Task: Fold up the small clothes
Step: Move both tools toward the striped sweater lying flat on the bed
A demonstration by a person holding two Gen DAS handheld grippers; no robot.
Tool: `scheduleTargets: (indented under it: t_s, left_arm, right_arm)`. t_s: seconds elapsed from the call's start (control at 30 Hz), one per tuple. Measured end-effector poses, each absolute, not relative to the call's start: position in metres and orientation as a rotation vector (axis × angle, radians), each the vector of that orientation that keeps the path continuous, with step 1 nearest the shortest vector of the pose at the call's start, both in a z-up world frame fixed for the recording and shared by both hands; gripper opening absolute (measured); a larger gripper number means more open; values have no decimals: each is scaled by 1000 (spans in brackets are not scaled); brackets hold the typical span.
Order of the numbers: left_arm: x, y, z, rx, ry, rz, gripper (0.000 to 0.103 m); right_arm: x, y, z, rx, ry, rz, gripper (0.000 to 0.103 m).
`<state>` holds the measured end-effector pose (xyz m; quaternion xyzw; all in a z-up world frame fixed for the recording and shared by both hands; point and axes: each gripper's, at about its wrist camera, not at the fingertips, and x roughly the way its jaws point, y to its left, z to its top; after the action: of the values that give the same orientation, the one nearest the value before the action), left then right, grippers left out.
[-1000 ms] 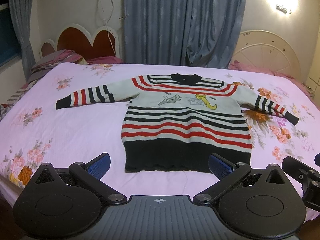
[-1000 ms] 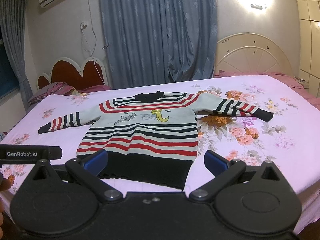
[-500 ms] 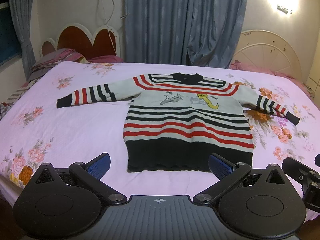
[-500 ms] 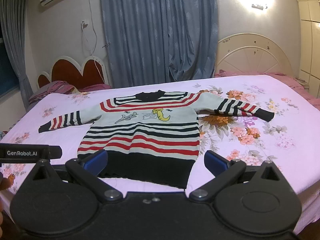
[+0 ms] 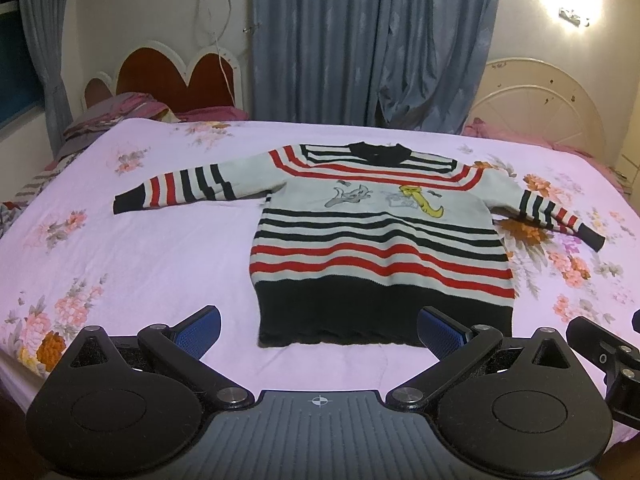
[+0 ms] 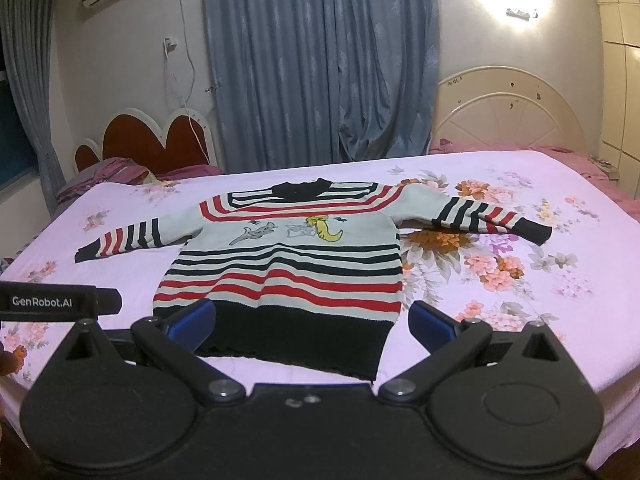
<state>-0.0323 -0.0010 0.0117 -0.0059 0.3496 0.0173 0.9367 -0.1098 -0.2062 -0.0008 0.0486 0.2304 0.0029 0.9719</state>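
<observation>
Small grey knit sweater with red and black stripes lies flat, sleeves spread, mid-frame on pink floral bedsheet. Left gripper and right gripper at frame bottom: blue-padded fingers spread wide, holding nothing, near black hem.

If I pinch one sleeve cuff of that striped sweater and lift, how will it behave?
The striped sweater looks like soft knit lying flat, so it will probably drape limply. On the floral bedsheet it will likely drag rather than slide cleanly.

You see a floral pink bedsheet; behind it blue curtains, left a heart-shaped headboard, right a wall lamp.
</observation>
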Motion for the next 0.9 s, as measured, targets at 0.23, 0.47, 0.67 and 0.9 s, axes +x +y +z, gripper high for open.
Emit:
scheduleTargets:
  t_s: [0.23, 0.47, 0.67, 0.9]
  left_arm:
    - [-20, -1, 7, -7, 720, 36, 103]
    - [1, 2, 2, 3, 724, 46, 103]
    - [25, 5, -3, 2, 731, 39, 103]
    - [62, 8, -9, 8, 739, 35, 103]
  right_arm:
    - [-101, -208, -4, 58, 457, -9, 102]
    - [-82, -208, -8, 24, 475, -34, 102]
    - [-63, -211, -12, 50, 509, -48, 102]
    - [-37, -208, -20, 72, 573, -77, 102]
